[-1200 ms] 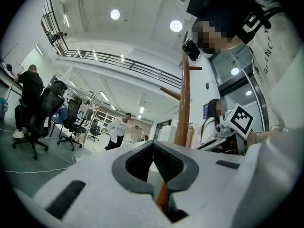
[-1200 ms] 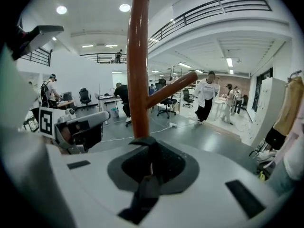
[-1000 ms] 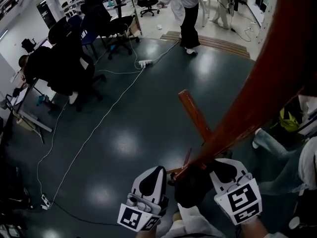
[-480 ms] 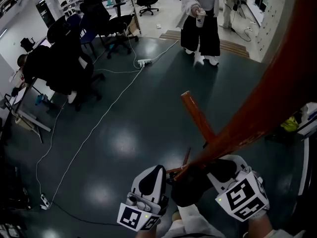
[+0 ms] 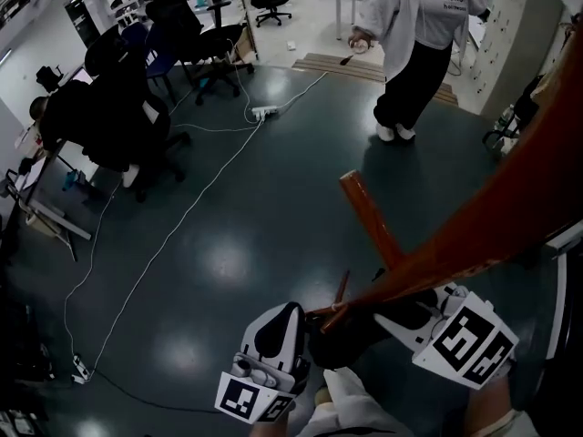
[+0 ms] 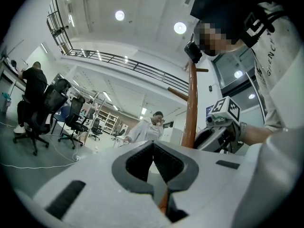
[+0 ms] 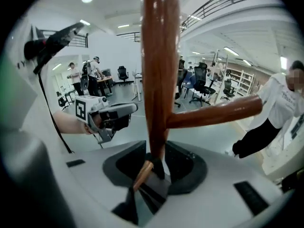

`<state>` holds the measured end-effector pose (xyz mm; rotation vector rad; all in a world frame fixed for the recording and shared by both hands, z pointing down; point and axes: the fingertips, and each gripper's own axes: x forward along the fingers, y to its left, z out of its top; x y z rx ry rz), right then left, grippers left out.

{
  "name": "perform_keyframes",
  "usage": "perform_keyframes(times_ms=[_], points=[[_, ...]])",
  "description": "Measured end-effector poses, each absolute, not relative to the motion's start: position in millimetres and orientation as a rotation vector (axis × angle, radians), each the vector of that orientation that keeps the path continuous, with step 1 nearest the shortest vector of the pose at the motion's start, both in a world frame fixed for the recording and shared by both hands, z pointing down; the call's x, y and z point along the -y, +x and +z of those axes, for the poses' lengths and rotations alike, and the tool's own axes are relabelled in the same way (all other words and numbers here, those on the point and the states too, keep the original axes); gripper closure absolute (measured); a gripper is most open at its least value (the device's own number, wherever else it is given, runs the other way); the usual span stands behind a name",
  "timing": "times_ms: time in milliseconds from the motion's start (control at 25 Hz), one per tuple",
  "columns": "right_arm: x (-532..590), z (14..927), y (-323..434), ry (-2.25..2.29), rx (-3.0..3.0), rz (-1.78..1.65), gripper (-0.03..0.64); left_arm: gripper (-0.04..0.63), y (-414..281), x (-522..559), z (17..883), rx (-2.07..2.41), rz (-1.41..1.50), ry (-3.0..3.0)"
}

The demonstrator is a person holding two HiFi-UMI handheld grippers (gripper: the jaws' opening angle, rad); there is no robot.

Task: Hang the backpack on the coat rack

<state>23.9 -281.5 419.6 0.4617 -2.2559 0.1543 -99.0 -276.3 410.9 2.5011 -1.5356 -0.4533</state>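
Note:
The red-brown coat rack pole slants across the head view, with a long peg and a thin short peg. A black mass, apparently the backpack, sits against the pole between both grippers and is mostly hidden. My right gripper is open, and in the right gripper view the pole stands between its spread jaws with a black piece at the base, pads clear of both. My left gripper is just left of the pole, jaws together, nothing seen gripped.
A person in a white top and black trousers walks behind the rack. Office chairs and desks stand at the far left. A white cable and power strip lie on the dark floor.
My right gripper has rolled and tipped, its marker cube swinging out to the right, and its jaws have opened. The person in white walked from the back middle towards the right. The left gripper stayed put.

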Motion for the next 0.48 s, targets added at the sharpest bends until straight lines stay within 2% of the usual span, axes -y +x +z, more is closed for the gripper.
perform_keyframes(times_ms=[480], points=[[261.0, 422.3, 18.7, 0.481, 2.228, 0.114, 0.508, 0.584, -99.7, 263.3, 396.8, 1.518, -0.479, 2.536]])
